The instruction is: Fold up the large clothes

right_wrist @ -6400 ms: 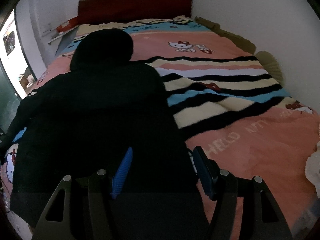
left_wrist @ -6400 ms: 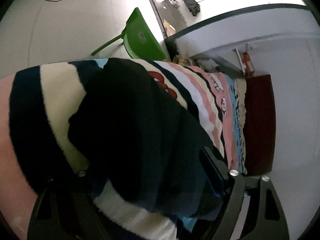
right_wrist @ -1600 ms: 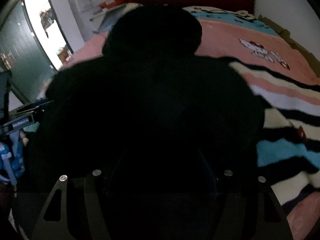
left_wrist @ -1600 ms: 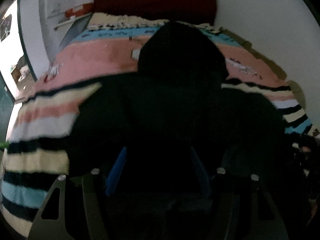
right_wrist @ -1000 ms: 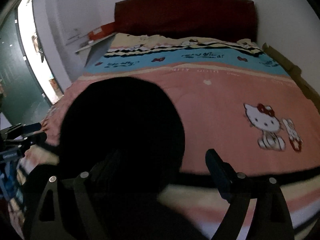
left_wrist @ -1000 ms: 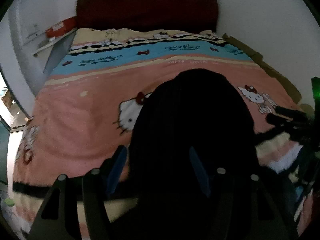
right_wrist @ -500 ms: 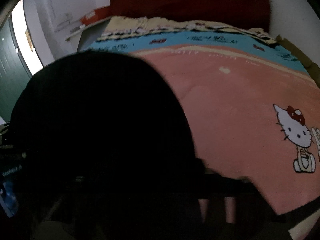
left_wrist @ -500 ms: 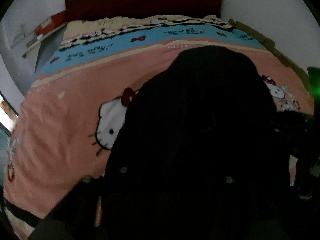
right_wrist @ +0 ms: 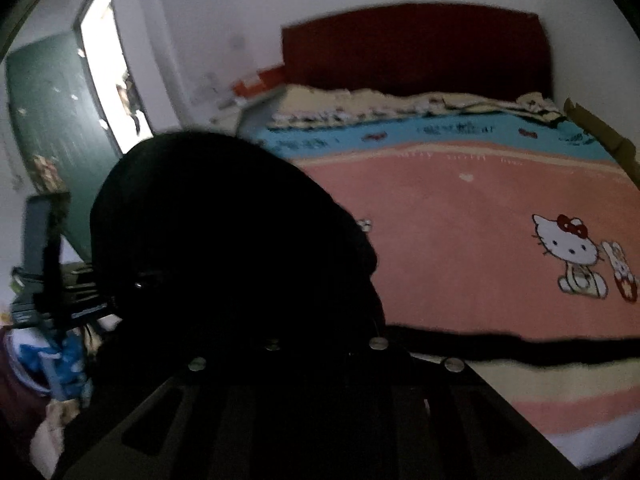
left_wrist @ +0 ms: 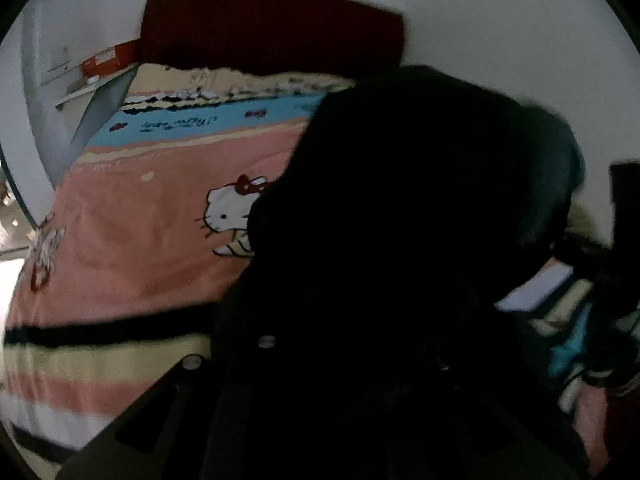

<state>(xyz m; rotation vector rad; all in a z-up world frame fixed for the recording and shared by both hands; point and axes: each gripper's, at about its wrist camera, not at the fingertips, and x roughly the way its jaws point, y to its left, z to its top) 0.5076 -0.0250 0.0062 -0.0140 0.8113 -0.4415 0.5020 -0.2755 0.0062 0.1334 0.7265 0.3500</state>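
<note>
A large black hooded garment (left_wrist: 420, 220) fills the middle and right of the left wrist view, its hood raised in front of the camera. It also fills the left and centre of the right wrist view (right_wrist: 224, 248). The cloth drapes over both grippers and hides their fingers. Only the dark frames and screws of the left gripper (left_wrist: 352, 356) and the right gripper (right_wrist: 324, 356) show. The garment hangs above a pink, striped cartoon-cat blanket (right_wrist: 480, 240) on the bed (left_wrist: 132, 248). The other gripper's frame shows at the left edge of the right wrist view (right_wrist: 52, 280).
A dark red headboard (right_wrist: 416, 48) stands against the white wall at the far end of the bed. A green door (right_wrist: 44, 120) and a bright doorway are at the left. A shelf with a red box (left_wrist: 104, 60) is beside the bed.
Both grippers have lifted with the black garment, so its hood now stands higher and closer. Half a second ago it lay lower over the blanket; the jaws were visibly open one second ago.
</note>
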